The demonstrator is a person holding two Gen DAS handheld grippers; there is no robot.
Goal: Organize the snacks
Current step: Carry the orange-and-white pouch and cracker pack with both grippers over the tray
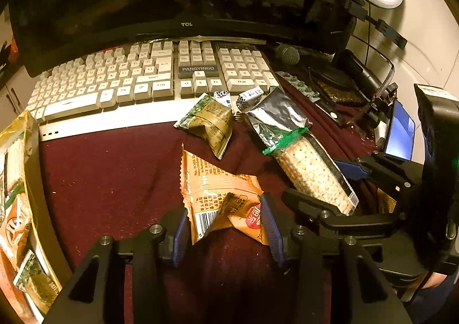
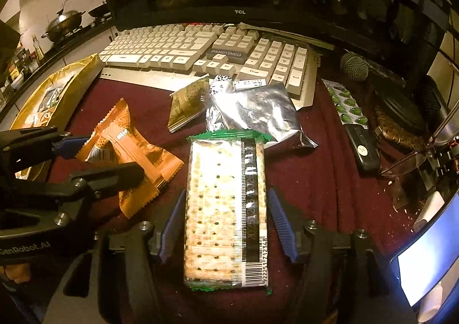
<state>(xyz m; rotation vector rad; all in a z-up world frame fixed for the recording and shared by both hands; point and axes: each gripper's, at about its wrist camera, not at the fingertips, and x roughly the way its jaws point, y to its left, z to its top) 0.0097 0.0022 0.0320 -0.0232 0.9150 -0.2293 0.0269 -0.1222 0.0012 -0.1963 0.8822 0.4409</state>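
A dark red cloth covered the tabletop (image 1: 109,175) before a cream keyboard (image 1: 149,77). The left gripper (image 1: 226,226) was clamped on a crinkled orange foil snack packet (image 1: 218,195), both blue pads pressing its sides. The right gripper (image 2: 226,226) straddled a long clear packet of pale crackers with green ends (image 2: 226,209); its jaws stood apart, the pads just beside the wrapper with a narrow gap on each side. Beyond lay a green-and-gold snack pouch (image 1: 209,123), a silver foil bag (image 2: 258,114) and two small black-and-white sweets (image 1: 248,97). At the left edge an open gold box (image 1: 31,186) held several snack packets, orange and green-gold among them.
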